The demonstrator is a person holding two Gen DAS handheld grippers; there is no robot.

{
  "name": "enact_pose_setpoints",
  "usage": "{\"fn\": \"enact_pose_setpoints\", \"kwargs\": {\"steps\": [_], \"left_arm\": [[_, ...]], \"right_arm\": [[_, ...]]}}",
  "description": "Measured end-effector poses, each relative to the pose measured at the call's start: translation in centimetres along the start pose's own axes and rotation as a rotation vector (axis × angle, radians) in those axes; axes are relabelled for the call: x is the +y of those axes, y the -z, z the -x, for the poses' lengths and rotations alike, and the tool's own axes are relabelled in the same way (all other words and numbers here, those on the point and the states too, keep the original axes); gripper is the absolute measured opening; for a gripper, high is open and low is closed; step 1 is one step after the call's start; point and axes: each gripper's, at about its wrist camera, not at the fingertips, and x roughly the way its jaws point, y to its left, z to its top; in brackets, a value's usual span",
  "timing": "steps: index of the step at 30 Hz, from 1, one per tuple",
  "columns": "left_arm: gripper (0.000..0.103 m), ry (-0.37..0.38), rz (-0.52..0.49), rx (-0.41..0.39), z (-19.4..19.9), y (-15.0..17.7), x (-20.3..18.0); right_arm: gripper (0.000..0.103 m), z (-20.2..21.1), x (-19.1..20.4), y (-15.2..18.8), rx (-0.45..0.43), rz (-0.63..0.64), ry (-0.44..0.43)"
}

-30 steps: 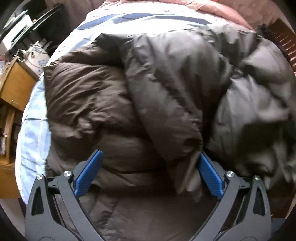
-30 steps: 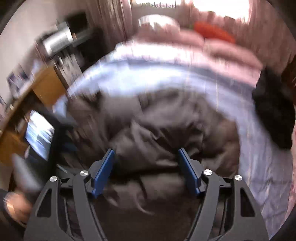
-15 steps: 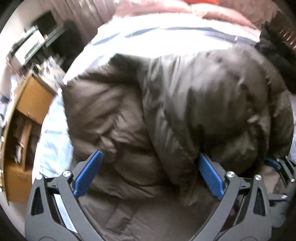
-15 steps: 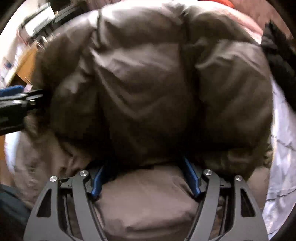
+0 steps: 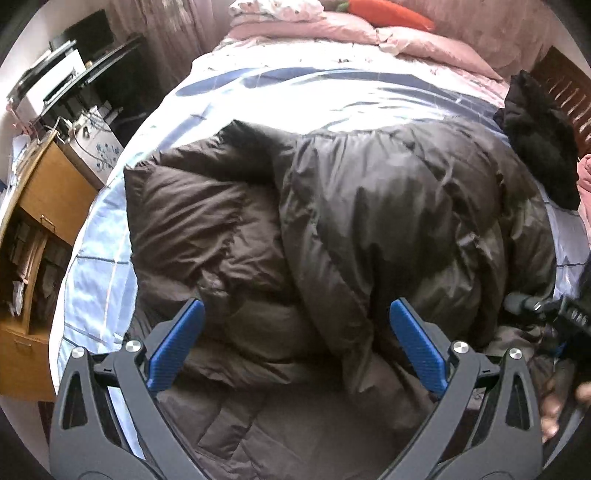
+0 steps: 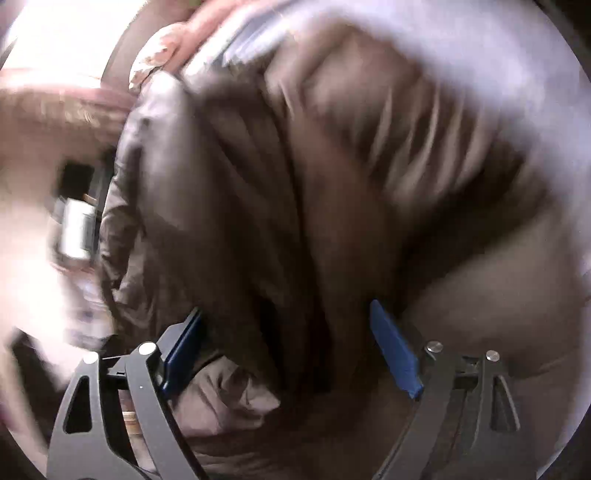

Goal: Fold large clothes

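A large dark brown puffer jacket (image 5: 332, 229) lies bunched on the bed, its right part folded over the left. My left gripper (image 5: 295, 332) is open and empty, hovering over the jacket's near edge. In the blurred right wrist view the jacket (image 6: 295, 203) fills the frame. My right gripper (image 6: 288, 339) is open with its blue pads on either side of a thick fold of the jacket, not clamped. The right gripper's body also shows at the right edge of the left wrist view (image 5: 554, 317).
The bed has a light blue striped sheet (image 5: 295, 96) and pink bedding (image 5: 369, 33) at the far end. A black garment (image 5: 539, 140) lies at the right. A wooden desk (image 5: 44, 206) stands left of the bed.
My left gripper has pulled back and up, showing more of the bed. My right gripper has swung and tilted sharply, and its view has rotated over the jacket.
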Motion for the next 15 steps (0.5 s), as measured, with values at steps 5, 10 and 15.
{"fn": "enact_pose_setpoints", "kwargs": {"steps": [5,10,15], "left_arm": [[0.101,-0.066,0.006,-0.062,1.4,-0.6,1.0],[0.101,-0.07,0.064,-0.082,2.4,-1.3,2.9],[0.101,-0.058,0.042,0.031,-0.3,-0.5,2.2]], "right_arm": [[0.03,-2.6,4.4,4.8,0.105,0.204,-0.018],[0.032,-5.4,6.5,10.9,0.244,0.359,0.029],[0.087,-1.5,5.2,8.3,0.067,0.358,0.273]]}}
